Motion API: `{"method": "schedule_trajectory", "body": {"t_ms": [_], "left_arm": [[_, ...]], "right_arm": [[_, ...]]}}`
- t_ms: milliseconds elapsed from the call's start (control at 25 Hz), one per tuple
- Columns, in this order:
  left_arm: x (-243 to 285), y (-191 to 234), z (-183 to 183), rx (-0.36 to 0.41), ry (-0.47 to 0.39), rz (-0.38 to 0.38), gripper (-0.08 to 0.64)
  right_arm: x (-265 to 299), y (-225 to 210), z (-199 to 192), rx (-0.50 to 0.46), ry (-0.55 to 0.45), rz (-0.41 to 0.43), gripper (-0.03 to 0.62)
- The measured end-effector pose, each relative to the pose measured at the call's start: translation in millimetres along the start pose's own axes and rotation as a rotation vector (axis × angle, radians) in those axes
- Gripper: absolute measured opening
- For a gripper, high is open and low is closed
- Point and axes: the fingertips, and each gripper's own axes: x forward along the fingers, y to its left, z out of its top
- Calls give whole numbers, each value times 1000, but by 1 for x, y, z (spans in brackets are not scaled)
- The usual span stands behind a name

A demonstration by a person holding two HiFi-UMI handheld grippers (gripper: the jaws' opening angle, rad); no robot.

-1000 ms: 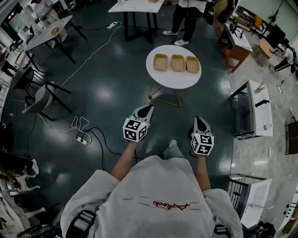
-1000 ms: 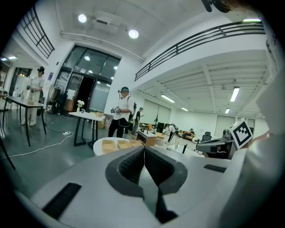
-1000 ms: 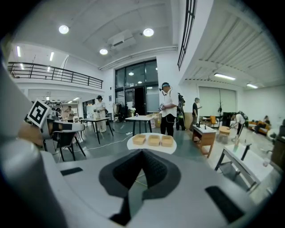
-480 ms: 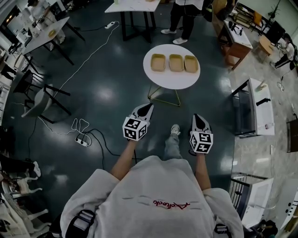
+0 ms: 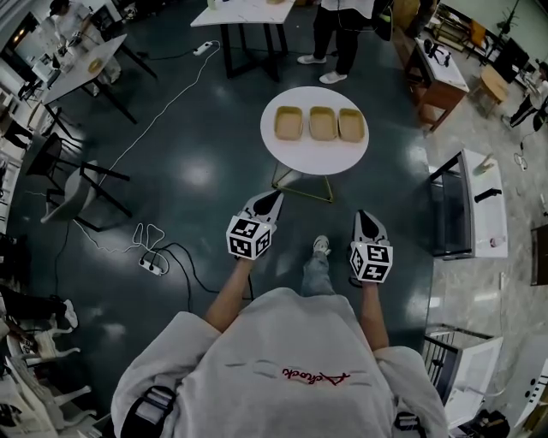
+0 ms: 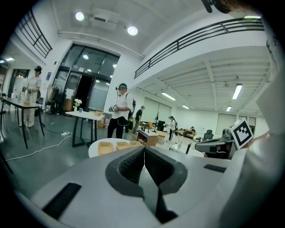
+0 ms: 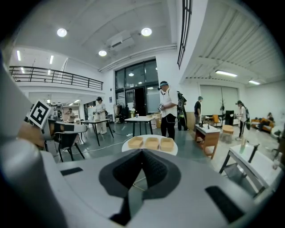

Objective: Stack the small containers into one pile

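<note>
Beyond the round table (image 5: 314,158) a person (image 5: 341,34) stands beside a black-legged table (image 5: 248,13). Right of the round table are a wooden desk (image 5: 441,77) and a white bench (image 5: 471,201). Left of it a white cable (image 5: 158,111) crosses the floor (image 5: 205,171), with a chair (image 5: 73,184) and a power strip (image 5: 152,264) further out. The round table is white, on thin gold wire legs. On it three shallow, tan, rectangular containers (image 5: 322,123) sit side by side, unstacked. The floor is dark and glossy, and open between you and the round table. Your left gripper (image 5: 271,198) and right gripper (image 5: 366,219) are well short of it, each with its jaws pressed together on nothing.
</note>
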Motion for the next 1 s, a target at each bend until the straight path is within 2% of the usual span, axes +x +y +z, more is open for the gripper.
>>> {"method": "schedule_trajectory", "body": {"t_ms": [480,1000], "left_arm": [[77,11,22,0,26,8,11],[151,30,52,-20,30,79,11]], "right_arm": [[61,-49,17,26,17,16,19],[137,-100,54,34,21,83,20]]}}
